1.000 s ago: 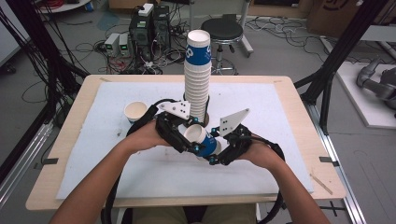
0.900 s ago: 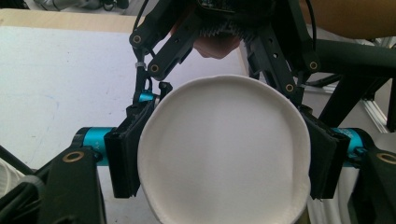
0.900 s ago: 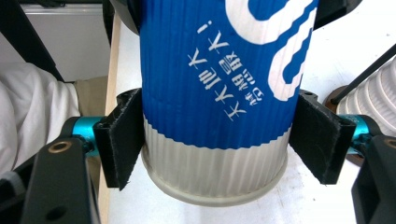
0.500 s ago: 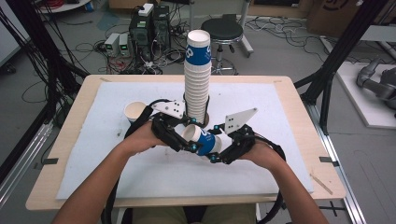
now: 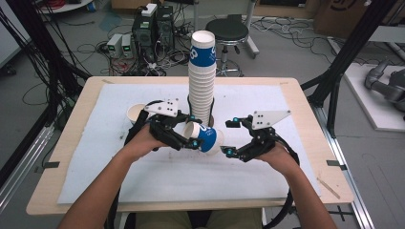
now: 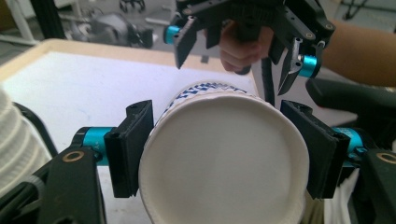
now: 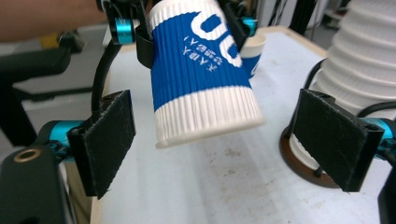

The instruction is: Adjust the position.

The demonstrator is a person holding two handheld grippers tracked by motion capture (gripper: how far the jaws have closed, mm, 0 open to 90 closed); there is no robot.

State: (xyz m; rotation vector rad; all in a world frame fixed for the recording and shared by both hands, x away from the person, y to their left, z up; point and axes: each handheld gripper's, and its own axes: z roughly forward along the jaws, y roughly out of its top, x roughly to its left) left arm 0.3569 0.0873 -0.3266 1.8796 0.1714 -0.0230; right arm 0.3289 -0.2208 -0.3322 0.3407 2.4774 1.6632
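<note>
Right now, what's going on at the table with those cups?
A person is working with a hand-held gripper in each hand. The left hand-held gripper is shut on a blue and white paper cup, held on its side above the white mat. The right hand-held gripper is open, its jaws apart on either side of the cup's base without touching it. Behind them stands a tall stack of cups, and a single cup sits upright to the left.

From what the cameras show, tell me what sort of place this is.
Probably a robotics lab or data-collection workspace: black computer towers with tangled cables on the floor, a black metal camera frame around the wooden table, and a grey robot arm lying nearby.
</note>
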